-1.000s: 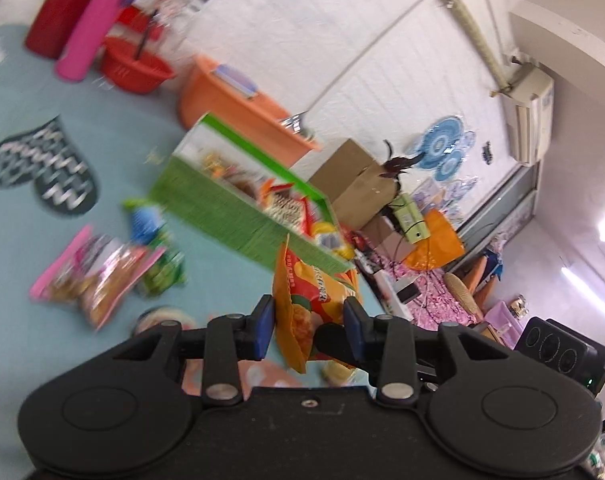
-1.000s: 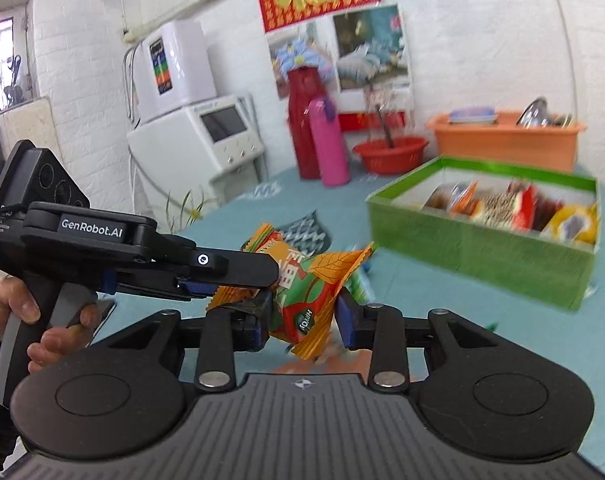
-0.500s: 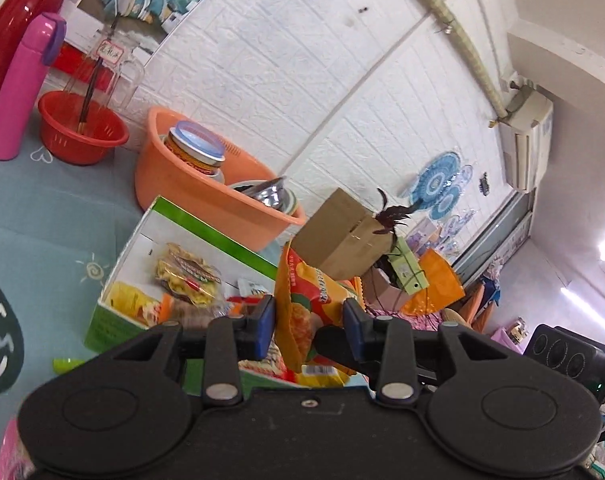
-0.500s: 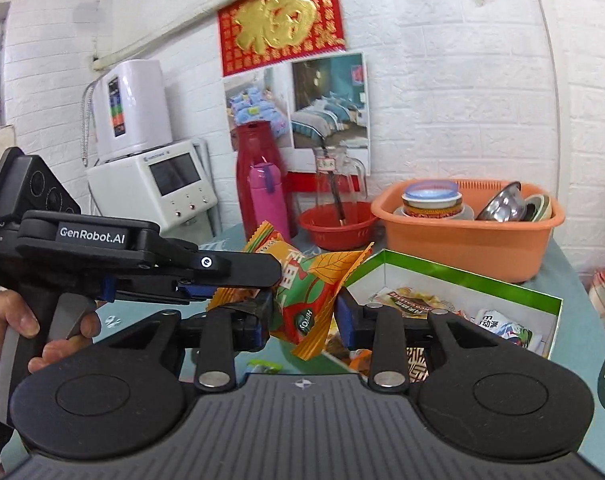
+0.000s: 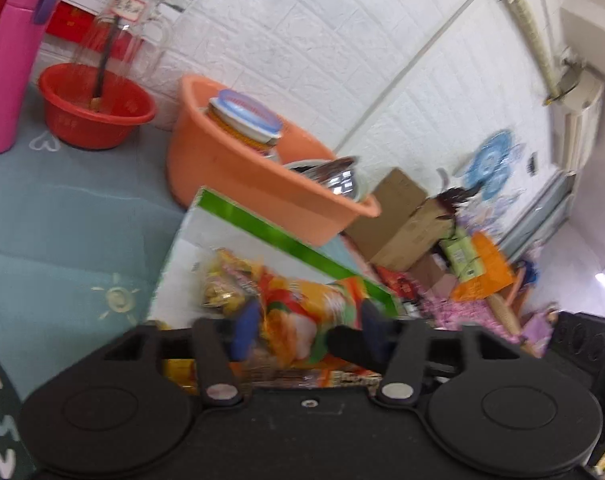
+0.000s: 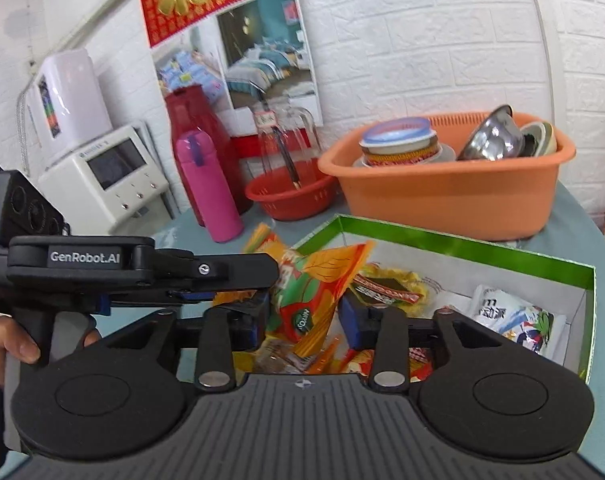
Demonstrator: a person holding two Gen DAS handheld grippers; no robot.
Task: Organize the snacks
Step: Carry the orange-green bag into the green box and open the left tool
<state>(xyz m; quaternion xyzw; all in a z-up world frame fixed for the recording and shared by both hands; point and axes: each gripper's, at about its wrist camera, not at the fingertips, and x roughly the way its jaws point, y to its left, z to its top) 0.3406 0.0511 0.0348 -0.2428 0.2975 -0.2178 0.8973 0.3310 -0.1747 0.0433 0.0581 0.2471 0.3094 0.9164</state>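
**2 hand-held grippers over 1 green box**

Left hand-held gripper is opening, jaws wide, orange snack bag loose between them. Right hand-held gripper is opening too, pads off the bag, which stands upright, long axis vertical, over the green box on the counter.

Snack packs in the box: glossy crinkly foil/plastic film. Box looks like card w/ shiny green rim, matt white inside. Orange tub and red basket: smooth plastic (tub semi-matt). Bowl in tub is polished metal. Pink flask smooth, satin sheen. Table cover matt teal, cloth-like. Wall rough white-painted brick. Jug clear glass or plastic, can't tell.
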